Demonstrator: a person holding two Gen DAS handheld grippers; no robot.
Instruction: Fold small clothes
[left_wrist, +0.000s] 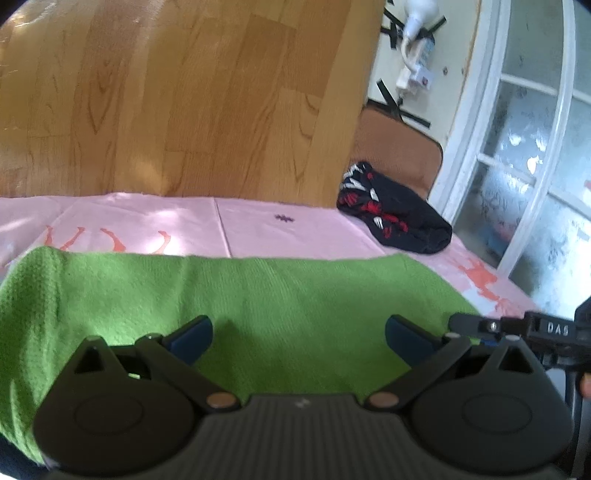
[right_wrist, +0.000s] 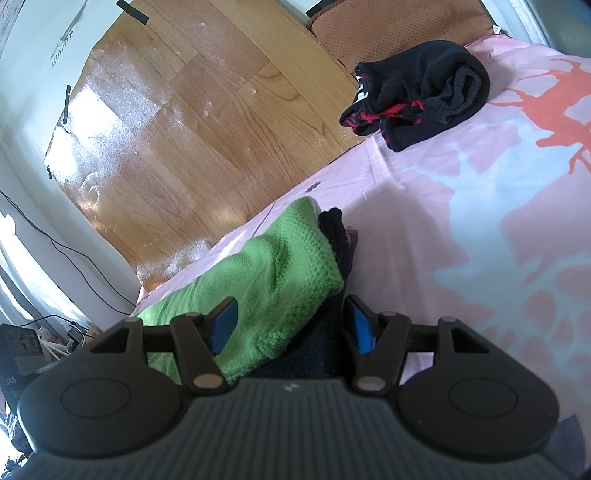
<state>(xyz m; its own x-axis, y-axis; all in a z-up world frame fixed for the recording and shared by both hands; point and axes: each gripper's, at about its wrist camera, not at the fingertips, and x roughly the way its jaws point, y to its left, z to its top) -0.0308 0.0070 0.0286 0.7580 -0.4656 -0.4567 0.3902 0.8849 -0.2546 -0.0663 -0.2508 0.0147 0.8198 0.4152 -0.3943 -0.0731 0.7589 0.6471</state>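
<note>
Green cloth (left_wrist: 236, 295): it lies on the pink sheet (left_wrist: 258, 225), near the bed edge by the floor. In the left view its long axis runs from left to right, along the bed edge. In the right view (right_wrist: 273, 266) the same cloth runs away from the camera, along that same edge, with its narrow end far from the gripper.
Fold state: it looks folded; the end seen in the right view is thick and rounded.
Dark cloth (right_wrist: 334, 236): it lies under the green cloth and sticks out on its right side in the right view.
Left gripper (left_wrist: 299, 336): its jaws stand wide apart above the green cloth and the blue pads (left_wrist: 192, 339) press on nothing.
Right gripper (right_wrist: 291, 326): its jaws are apart, at the near end of the green cloth. One blue pad is over the green knit, the other over the dark cloth. I cannot tell if they touch the fabric.
Black garment (left_wrist: 391, 210): it is crumpled, with red and white marks, and lies on the sheet well apart from the green cloth, near the bed corner (right_wrist: 417, 96).
Floor (left_wrist: 184, 99): wood boards, beyond the bed edge.
Brown mat (left_wrist: 399, 151): it lies on the floor behind the black garment.
Window door (left_wrist: 528, 155): white frame, at the right in the left view.
Cables (right_wrist: 55, 243): on the floor by the wall, at the left in the right view.
</note>
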